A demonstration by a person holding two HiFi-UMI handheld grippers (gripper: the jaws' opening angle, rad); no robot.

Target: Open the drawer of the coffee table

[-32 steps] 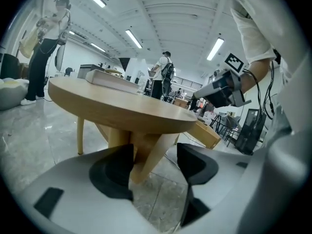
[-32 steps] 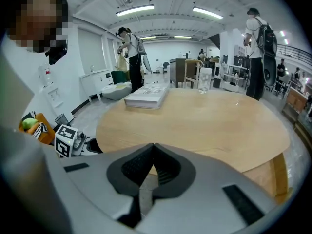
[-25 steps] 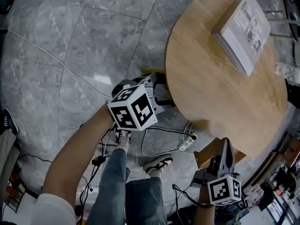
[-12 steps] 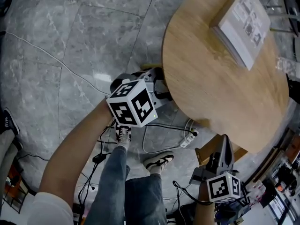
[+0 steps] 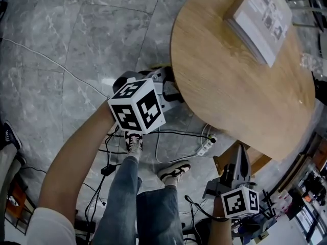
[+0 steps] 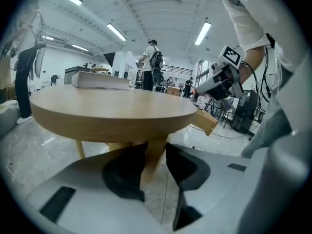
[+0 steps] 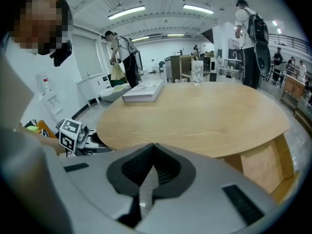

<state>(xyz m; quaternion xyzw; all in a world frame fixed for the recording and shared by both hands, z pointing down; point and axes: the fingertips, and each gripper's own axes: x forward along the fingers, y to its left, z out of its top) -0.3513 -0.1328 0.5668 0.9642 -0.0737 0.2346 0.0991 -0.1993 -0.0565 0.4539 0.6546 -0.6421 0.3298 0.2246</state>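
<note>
The round wooden coffee table fills the upper right of the head view. Its drawer sticks out from under the near rim and shows as a wooden box in the left gripper view. My left gripper reaches under the table's left edge. Its jaws are closing, and a wooden table leg shows in the gap between them; I cannot tell whether they touch it. My right gripper points at the drawer, its fingertips shut together with nothing held.
A thick book lies on the far side of the tabletop, and a glass stands near its right rim. A power strip and cables cross the marble floor by the person's shoes. People stand in the background.
The left gripper's marker cube has rolled a little while staying at the table's edge. The right gripper has barely moved.
</note>
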